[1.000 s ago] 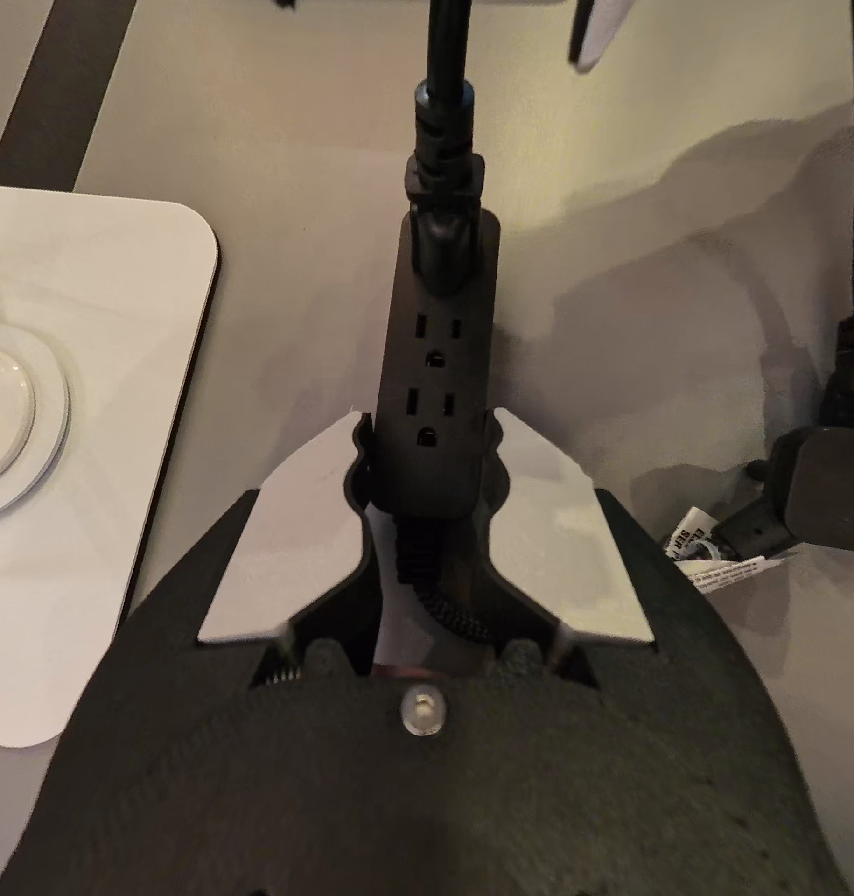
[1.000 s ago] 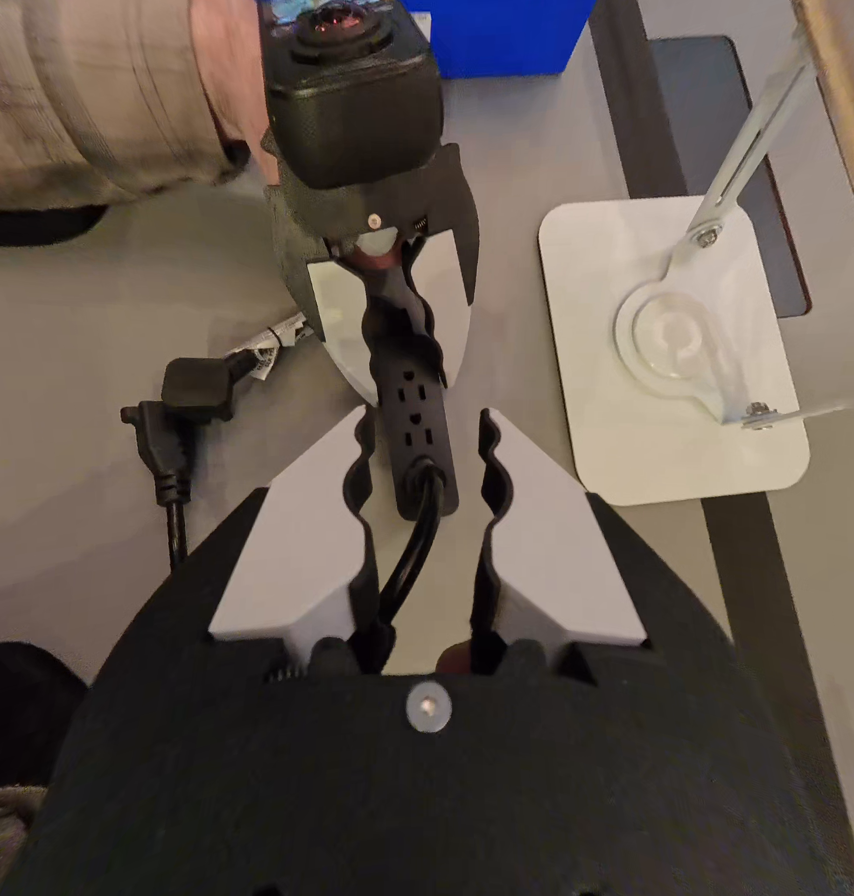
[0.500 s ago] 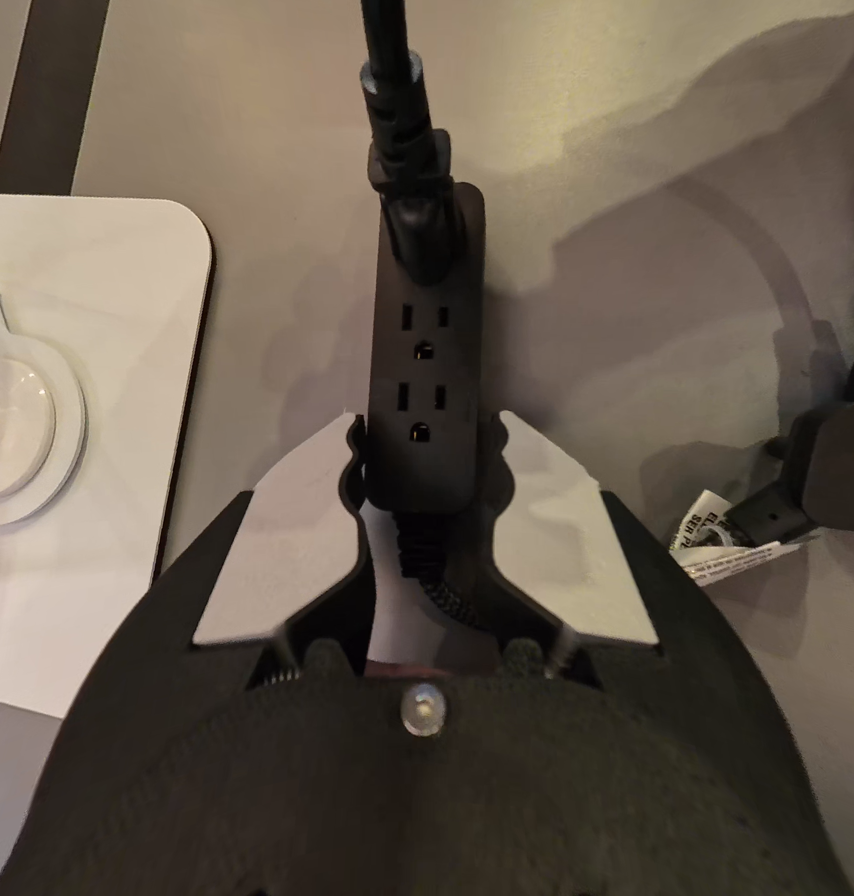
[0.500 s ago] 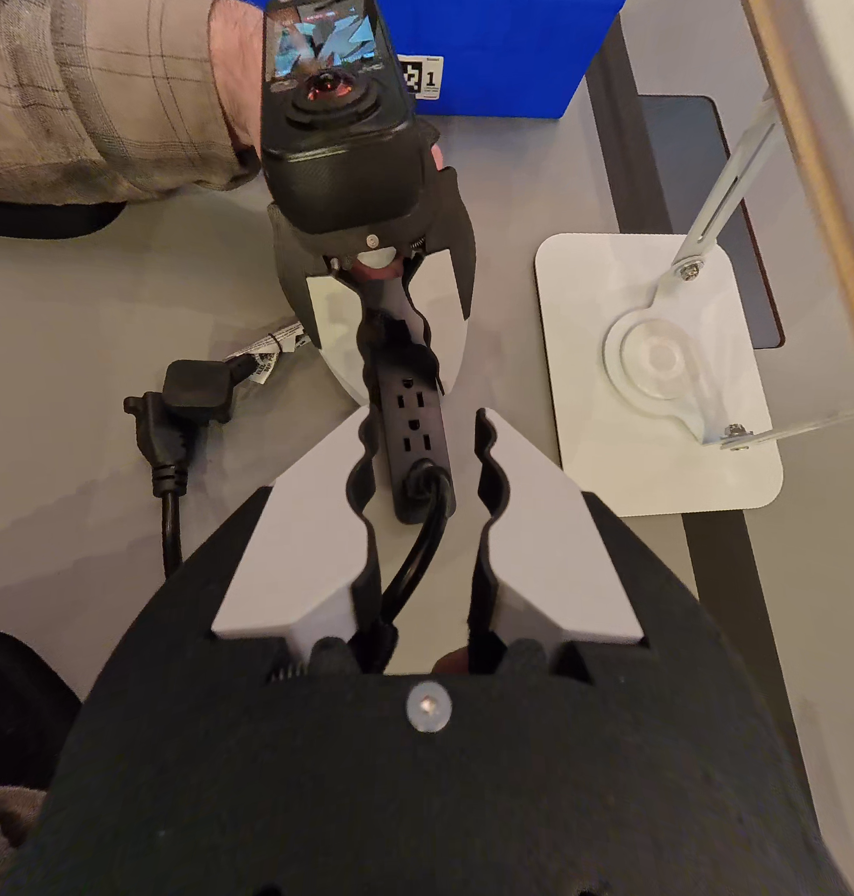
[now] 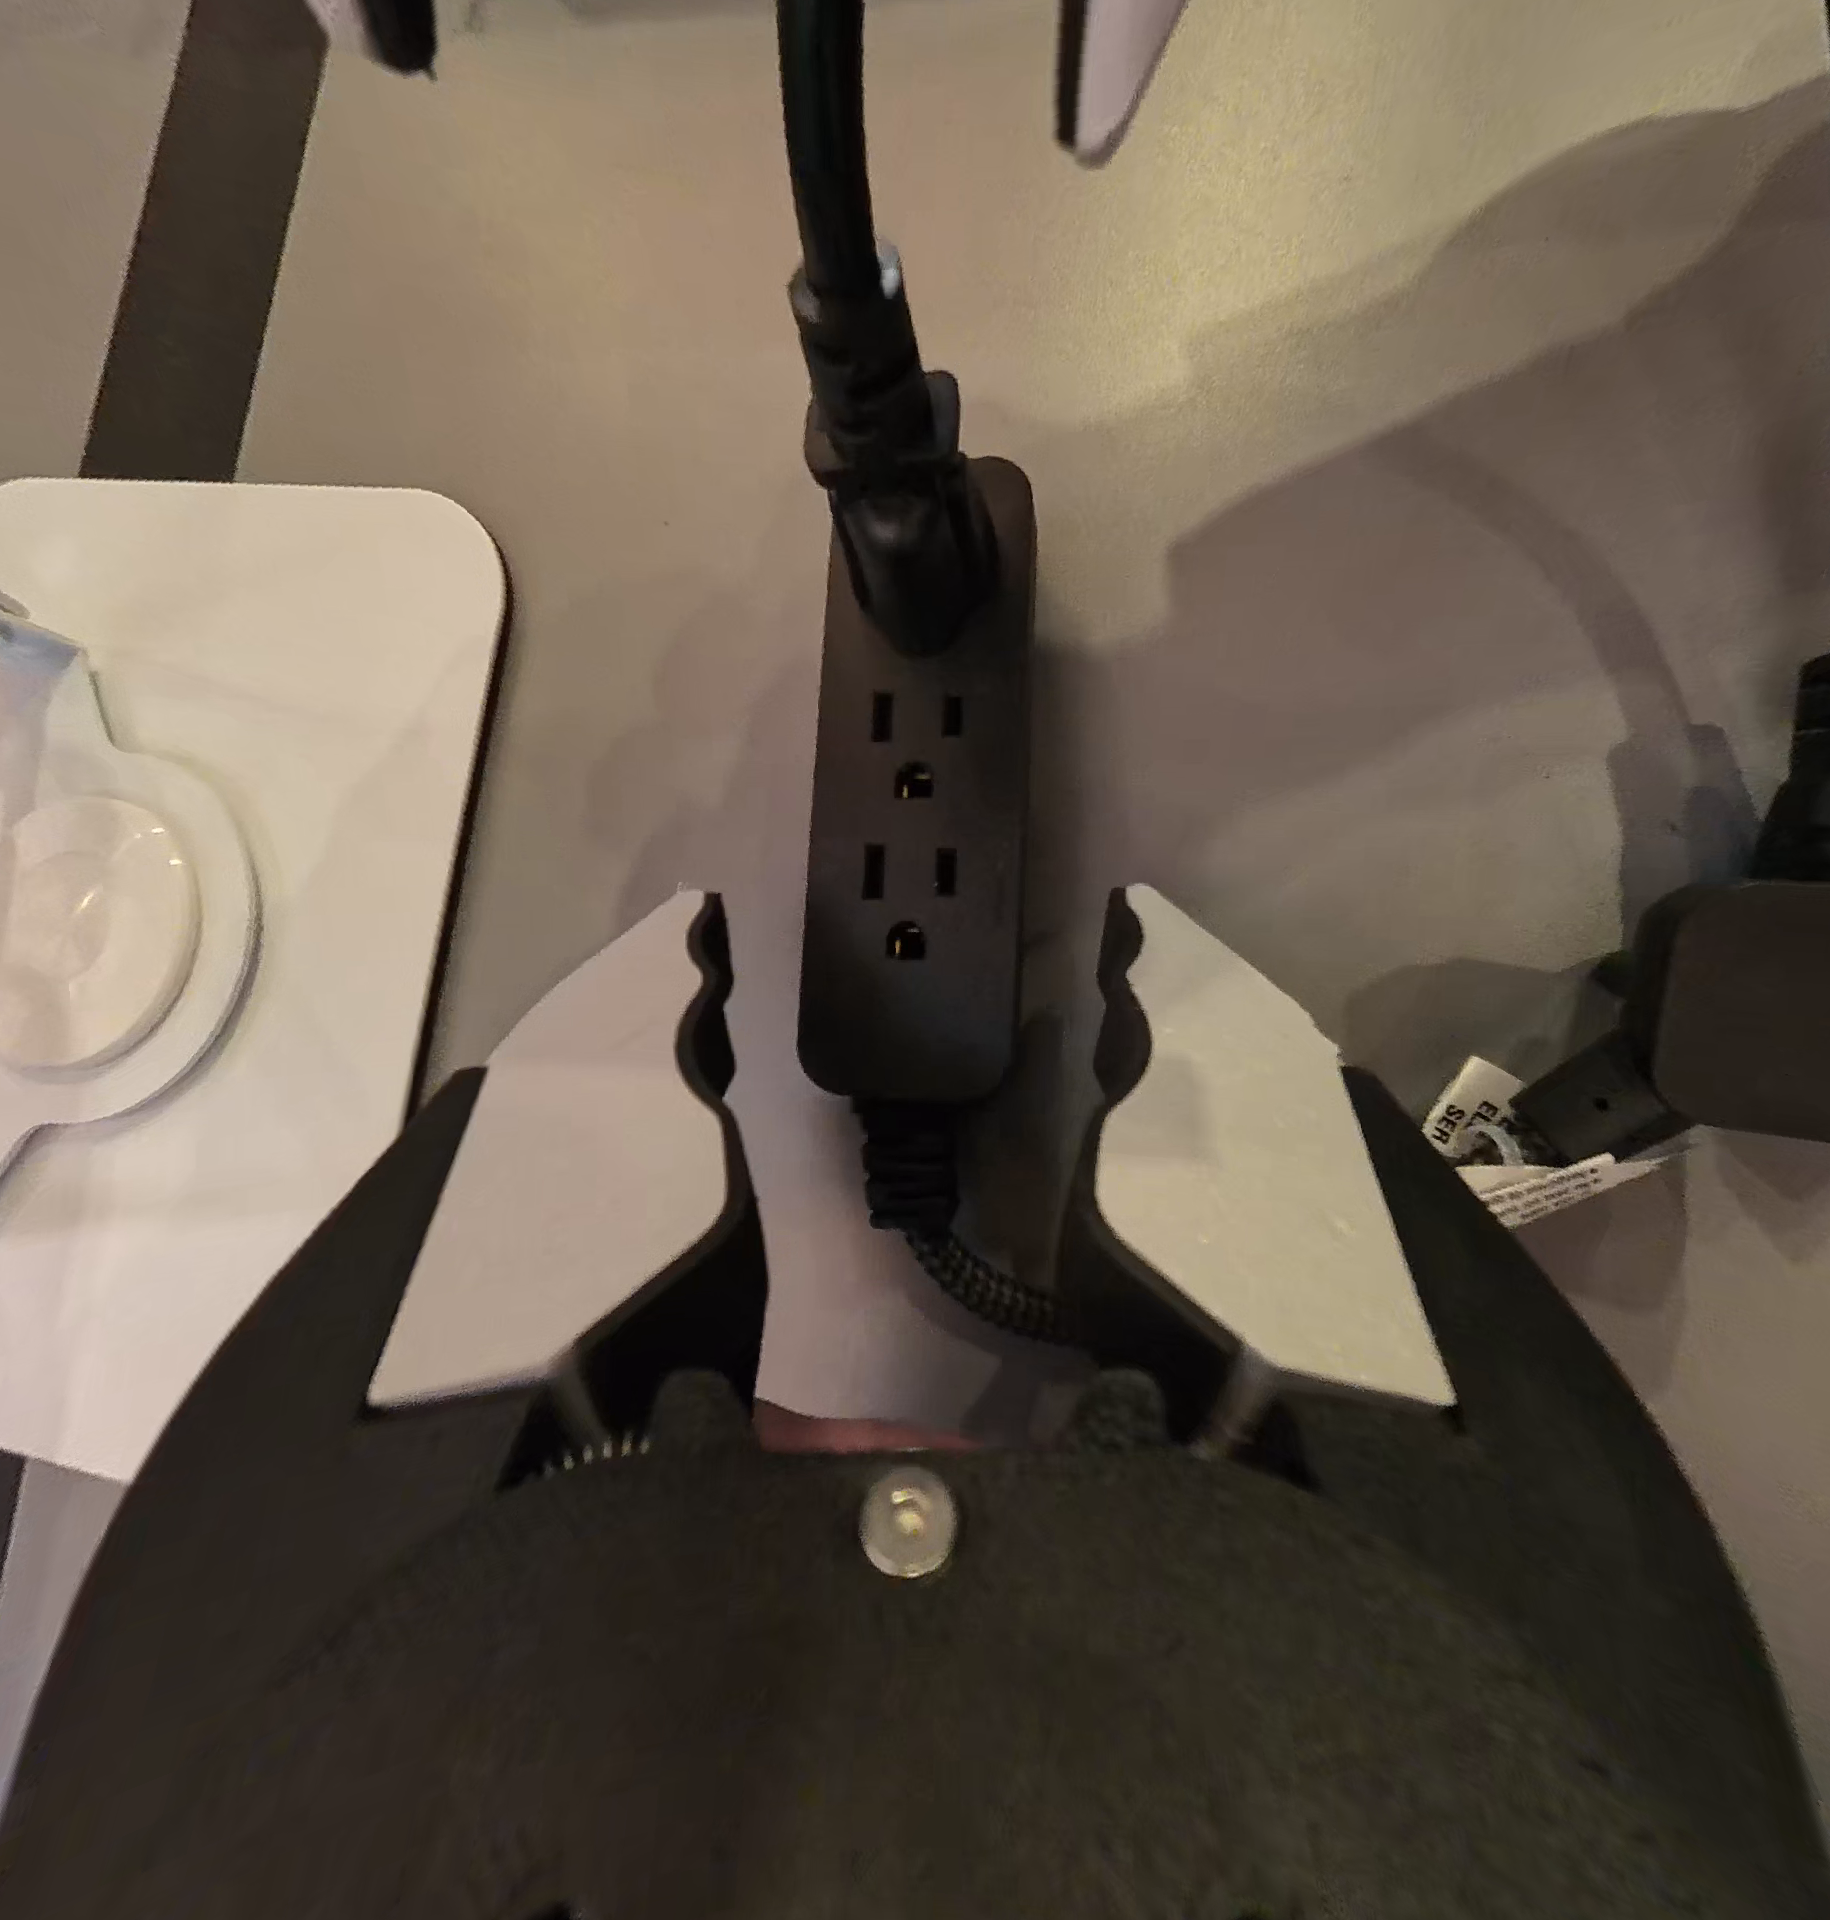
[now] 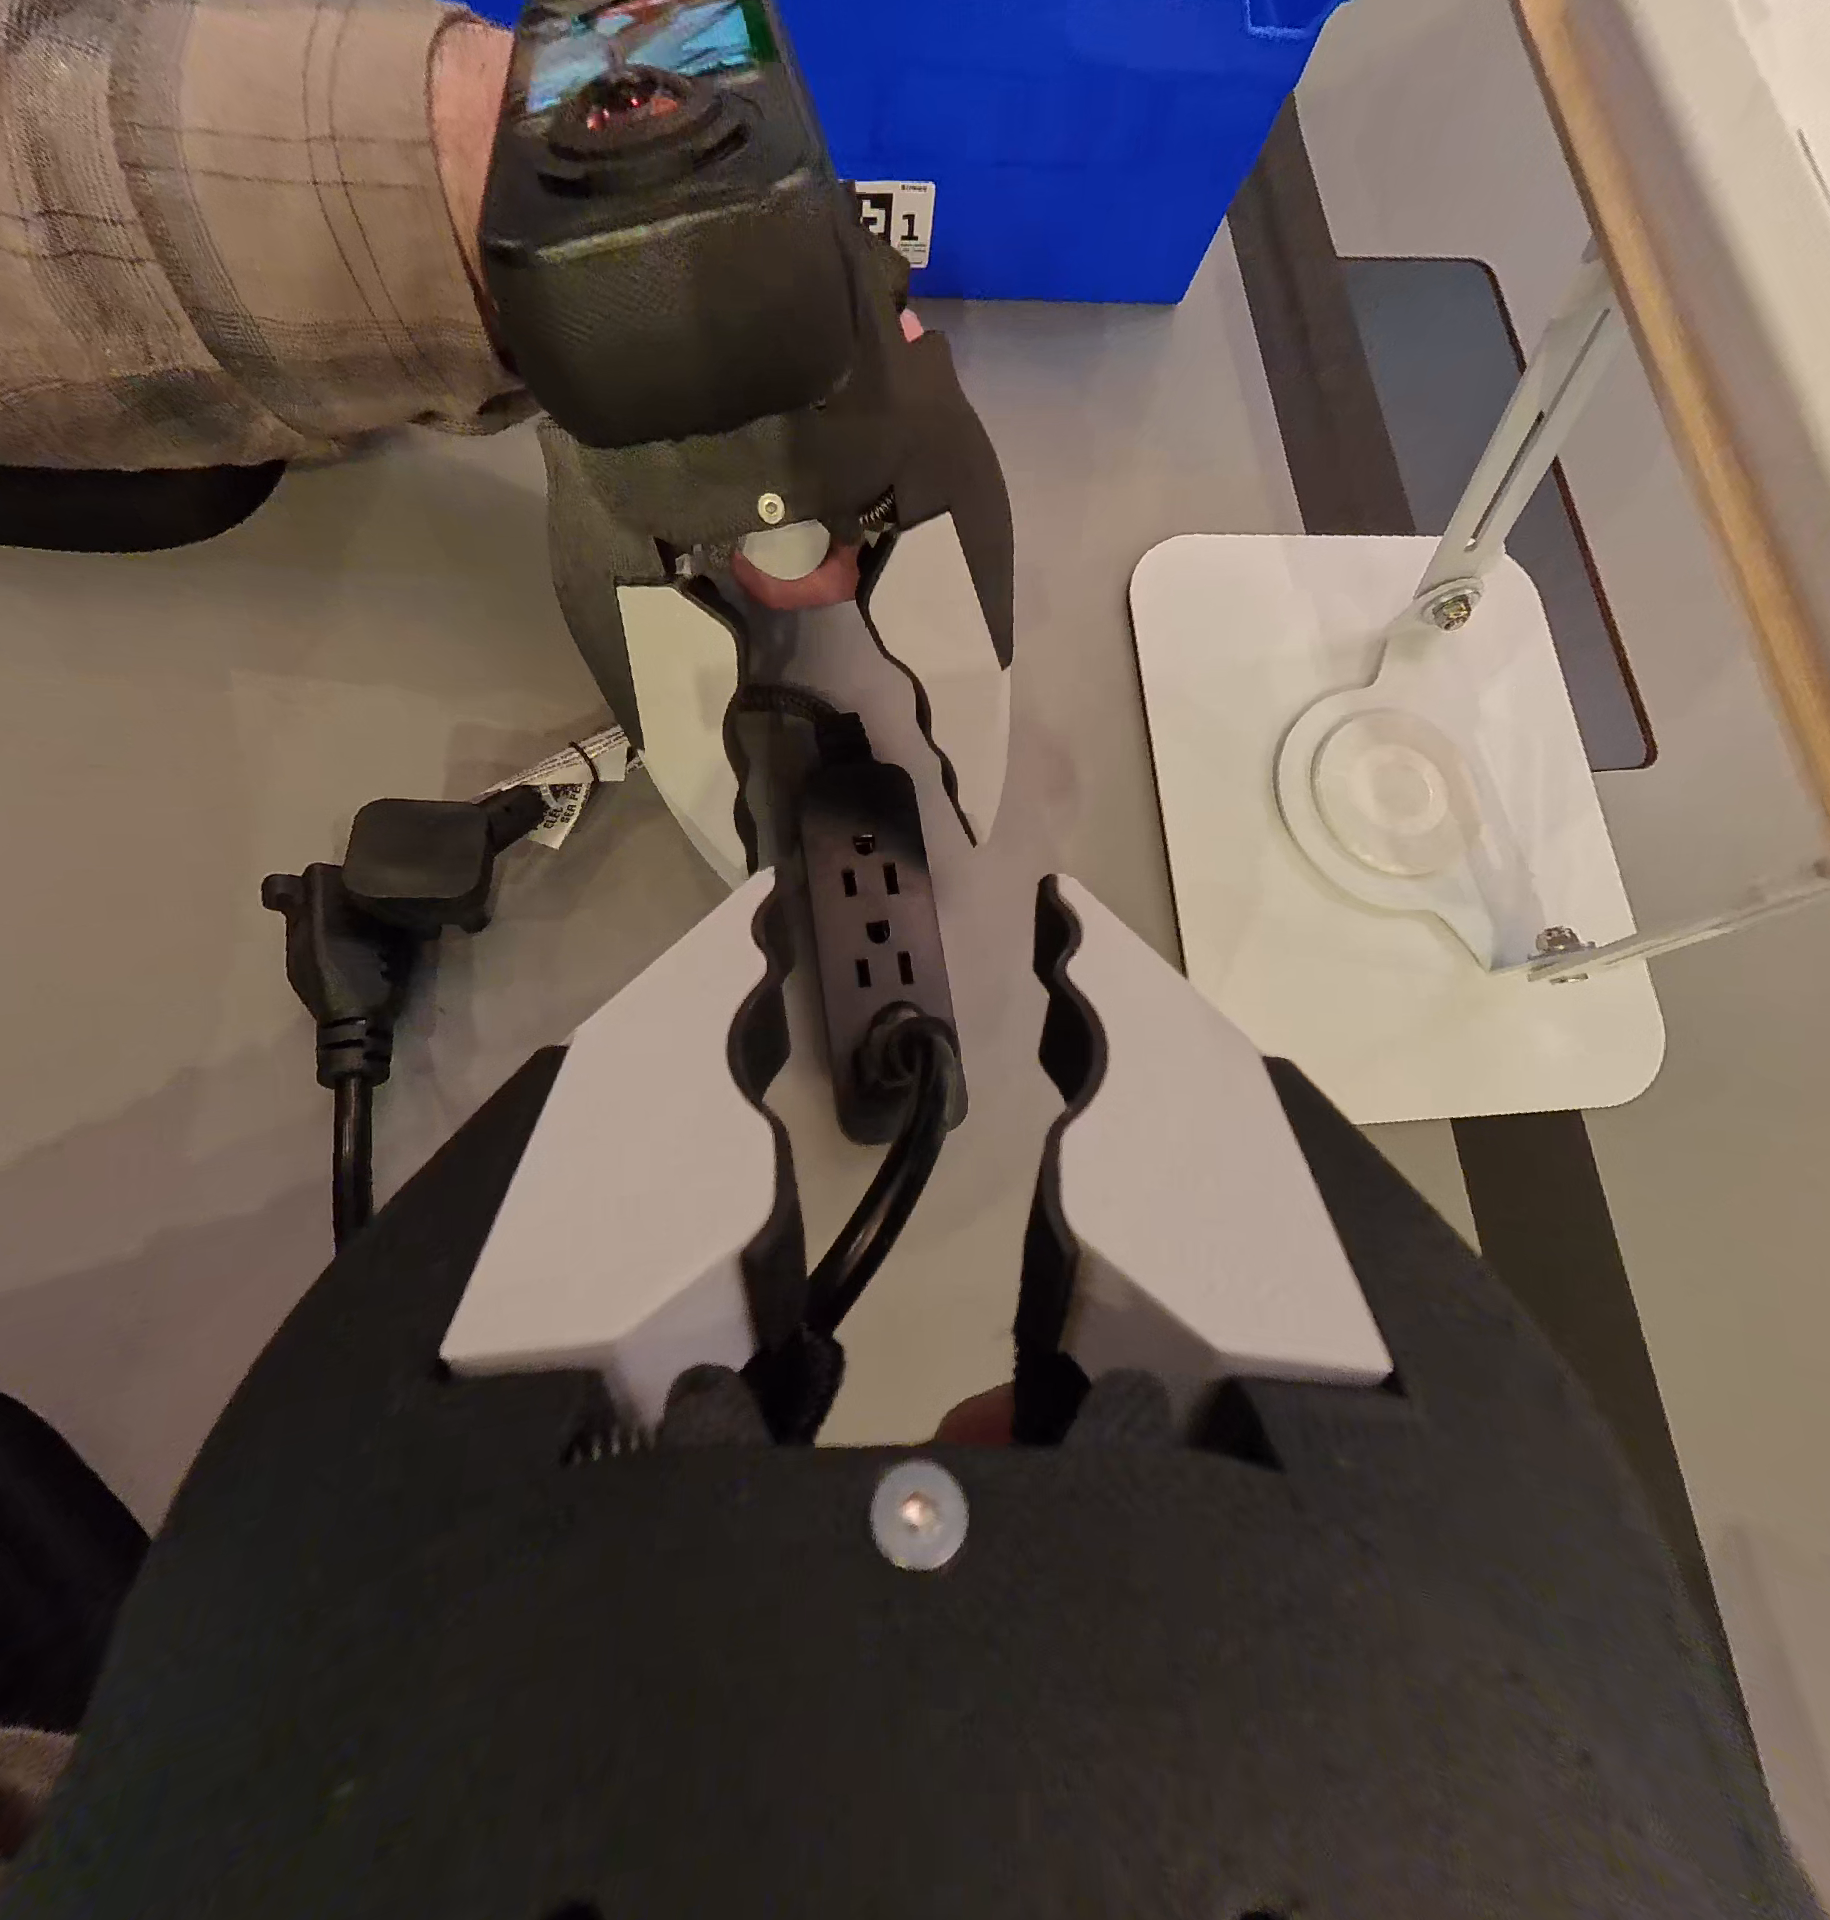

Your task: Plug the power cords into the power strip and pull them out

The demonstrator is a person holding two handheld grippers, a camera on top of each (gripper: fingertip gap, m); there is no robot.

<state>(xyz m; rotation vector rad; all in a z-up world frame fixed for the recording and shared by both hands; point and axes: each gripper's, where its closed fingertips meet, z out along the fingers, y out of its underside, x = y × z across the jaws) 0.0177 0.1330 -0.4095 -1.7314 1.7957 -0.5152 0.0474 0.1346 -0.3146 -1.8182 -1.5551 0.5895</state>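
A black power strip lies on the grey table, also seen in the right wrist view. One black power cord plug sits in its far outlet; two outlets are empty. My left gripper is open, with gaps on both sides of the strip's near end. My right gripper is open at the strip's other end, and the plugged cord runs loosely between its fingers. A second cord's plug lies loose on the table to the left.
The strip's own flat plug with a paper tag lies beside the loose plug, also in the left wrist view. A white stand base sits right of the strip. A blue bin stands behind. A person's sleeve is at far left.
My left gripper has opened and let go of the power strip, which it held before. My right gripper stays open around the plugged cord.
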